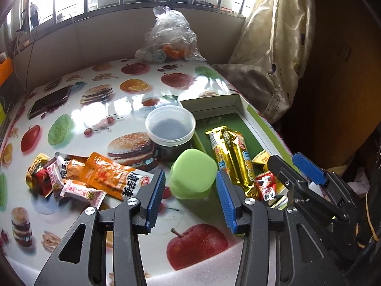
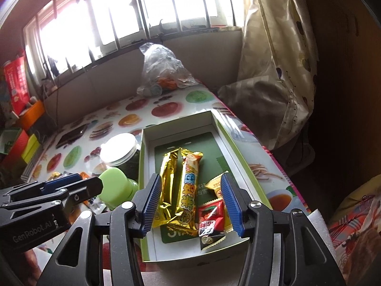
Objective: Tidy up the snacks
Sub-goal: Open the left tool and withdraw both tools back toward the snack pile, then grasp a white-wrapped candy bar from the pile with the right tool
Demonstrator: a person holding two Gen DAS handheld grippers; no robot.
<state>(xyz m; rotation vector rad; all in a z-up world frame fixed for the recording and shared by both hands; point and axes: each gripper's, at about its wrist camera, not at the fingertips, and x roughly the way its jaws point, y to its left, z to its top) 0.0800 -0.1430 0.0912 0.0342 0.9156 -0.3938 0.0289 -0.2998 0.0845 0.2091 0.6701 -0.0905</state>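
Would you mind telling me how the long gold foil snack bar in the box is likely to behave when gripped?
The long gold foil snack bar looks light, and its glossy wrapper may be slippery. Its crinkled foil ends would probably flex, so a mid-body grip seems safer. It lies flat in the shallow white cardboard box, so rolling seems unlikely. The right claw hangs open above it.

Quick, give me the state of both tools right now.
Left tool: open, holding nothing, fingers either side of the green lid.
Right tool: open, holding nothing, above the snacks in the box.
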